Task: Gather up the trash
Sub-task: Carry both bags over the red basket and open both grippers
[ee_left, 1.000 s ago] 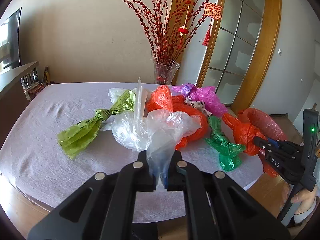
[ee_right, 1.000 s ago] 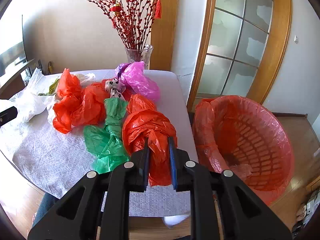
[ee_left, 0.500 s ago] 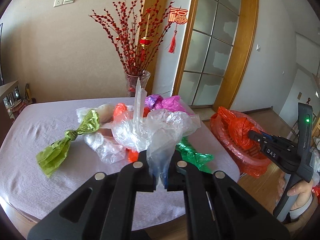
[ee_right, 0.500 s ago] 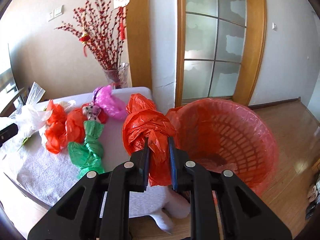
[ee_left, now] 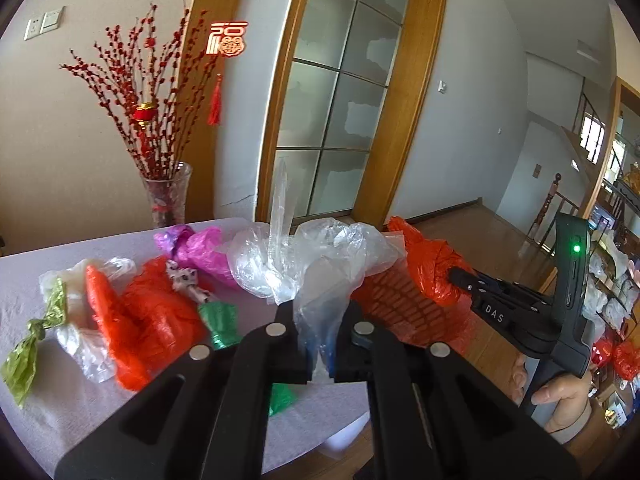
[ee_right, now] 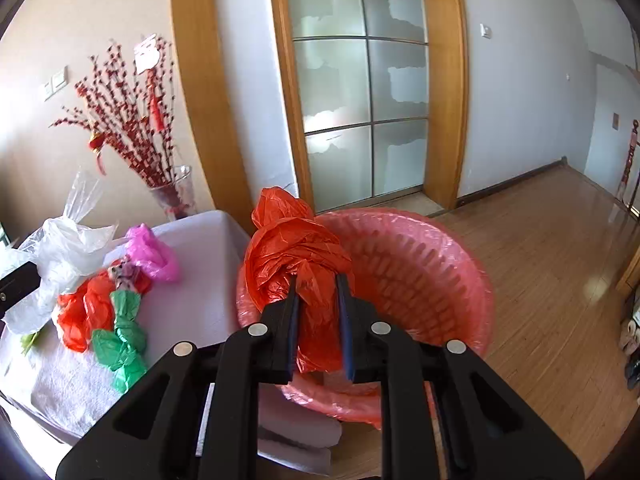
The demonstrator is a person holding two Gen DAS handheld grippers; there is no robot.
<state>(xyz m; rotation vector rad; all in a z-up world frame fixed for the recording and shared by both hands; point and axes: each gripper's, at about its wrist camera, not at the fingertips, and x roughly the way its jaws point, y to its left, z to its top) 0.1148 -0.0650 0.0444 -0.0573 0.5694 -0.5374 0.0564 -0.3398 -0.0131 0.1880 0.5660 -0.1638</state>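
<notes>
My left gripper (ee_left: 320,316) is shut on a clear plastic bag (ee_left: 320,260) and holds it above the table's right end. My right gripper (ee_right: 318,292) is shut on a knotted red plastic bag (ee_right: 296,252) and holds it over the near rim of the red basket (ee_right: 432,264), which stands on the floor beside the table. The right gripper with the red bag also shows in the left wrist view (ee_left: 452,276). The fingers look slightly wider apart than before but still touch the bag.
On the cloth-covered table (ee_right: 192,304) lie red (ee_left: 148,320), green (ee_right: 120,340), pink (ee_right: 154,254), olive (ee_left: 28,352) and clear bags. A glass vase (ee_left: 166,192) with red branches stands at the back. Wooden floor (ee_right: 560,240) lies right of the basket.
Both grippers swung right, away from the table, carrying their bags. The red bag now hangs over the basket; the right fingers have spread a little.
</notes>
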